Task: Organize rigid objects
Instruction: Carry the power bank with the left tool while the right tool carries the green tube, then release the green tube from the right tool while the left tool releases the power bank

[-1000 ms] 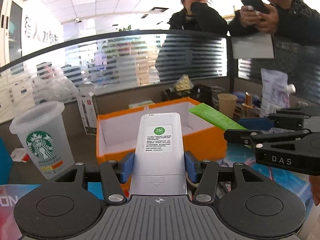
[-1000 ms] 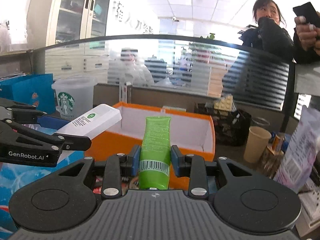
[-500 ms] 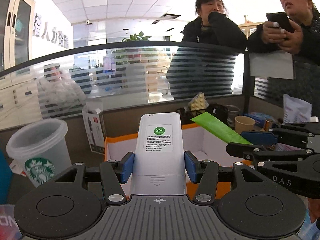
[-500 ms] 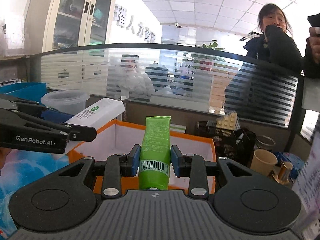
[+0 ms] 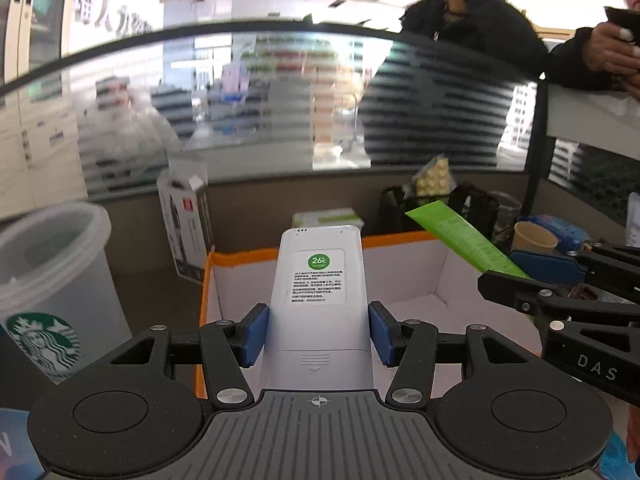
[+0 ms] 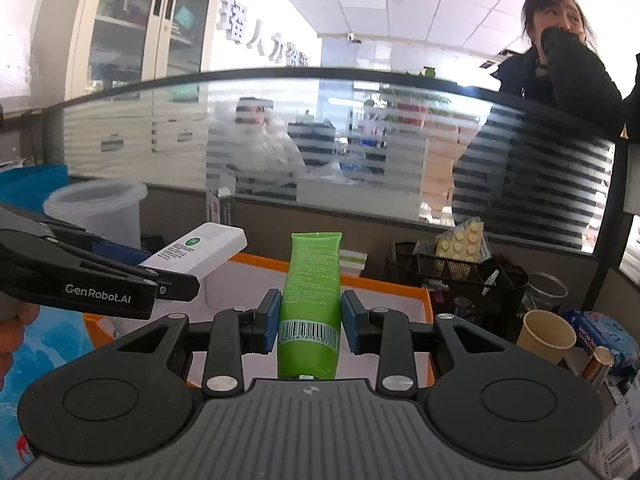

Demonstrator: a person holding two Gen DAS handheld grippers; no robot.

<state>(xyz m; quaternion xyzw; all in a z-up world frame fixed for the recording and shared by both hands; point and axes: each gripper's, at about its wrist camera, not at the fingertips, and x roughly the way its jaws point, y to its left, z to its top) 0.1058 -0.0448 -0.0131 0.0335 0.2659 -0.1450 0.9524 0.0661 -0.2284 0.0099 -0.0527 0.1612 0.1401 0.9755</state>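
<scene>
The left claw (image 5: 318, 334) is clenched on a white remote control (image 5: 318, 288), its blue pads pressed to both long sides; the sticker on the remote reads "26°C" in a green circle above small print too fine to read. The right claw (image 6: 308, 322) is clenched on a green tube (image 6: 314, 300), held upright with a barcode band between the pads. Both things hang over the open orange box (image 5: 400, 240), whose white inside shows bare floor below the remote and the tube. The side of the left claw reads "GenRobot.AI" in the right wrist view; the right claw reads "DAS" in the left wrist view. Near the table's left edge stands a clear Starbucks cup (image 5: 52, 292), just beside the box. Toward the right edge are a paper cup (image 6: 546, 336) and a black mesh basket (image 6: 452, 284).
</scene>
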